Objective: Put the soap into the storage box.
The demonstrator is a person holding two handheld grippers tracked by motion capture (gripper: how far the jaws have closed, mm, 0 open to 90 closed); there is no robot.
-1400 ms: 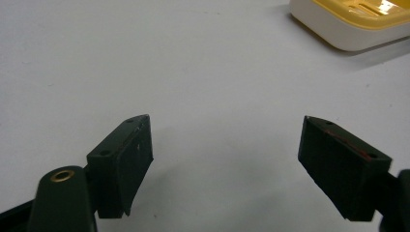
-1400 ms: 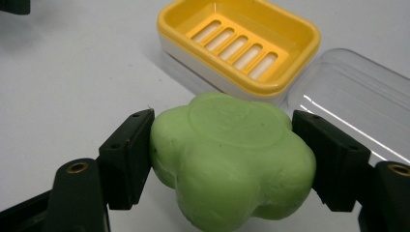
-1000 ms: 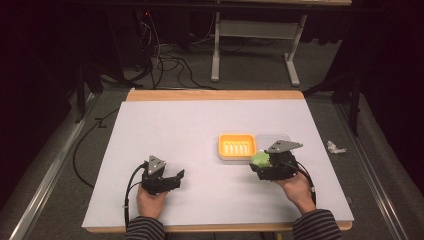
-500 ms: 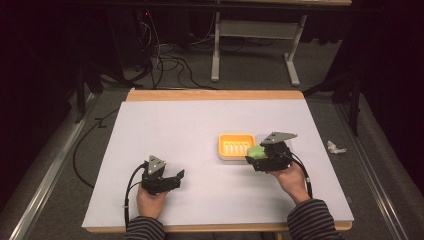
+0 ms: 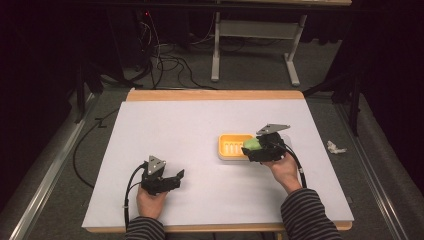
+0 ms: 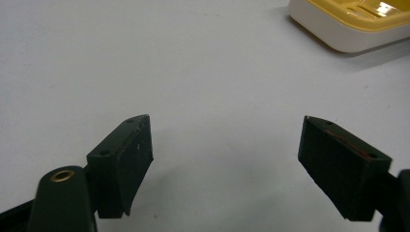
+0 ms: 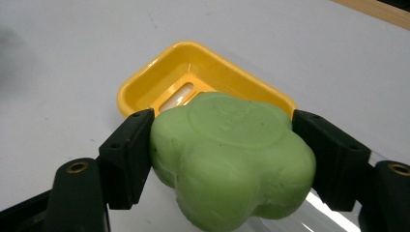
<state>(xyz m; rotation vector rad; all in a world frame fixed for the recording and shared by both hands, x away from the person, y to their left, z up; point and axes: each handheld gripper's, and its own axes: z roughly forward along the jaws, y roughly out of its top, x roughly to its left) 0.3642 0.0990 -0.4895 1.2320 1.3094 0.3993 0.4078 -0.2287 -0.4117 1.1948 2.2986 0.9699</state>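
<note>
**Inspector:** Two grippers on the white table [image 5: 165, 125], seen from the high view. Left gripper [image 5: 176, 176] rests near the front edge. Right gripper [image 5: 248, 148] carries a green soap [image 5: 251, 144] at the near end of the yellow soap dish [image 5: 231, 145].

**Clerk:** Left gripper view?

**Inspector:** Jaws wide apart, nothing between them; dish [image 6: 338, 34] well off.

**Clerk:** Right gripper view?

**Inspector:** Jaws clamped on the soap [image 7: 232, 154] by its flanks, soap above the dish [image 7: 145, 92] edge.

**Clerk:** Risks?

**Inspector:** Soap is rounded and likely slick; it could slip. Released off-centre, it may land on the rim and tip the light dish.
</note>
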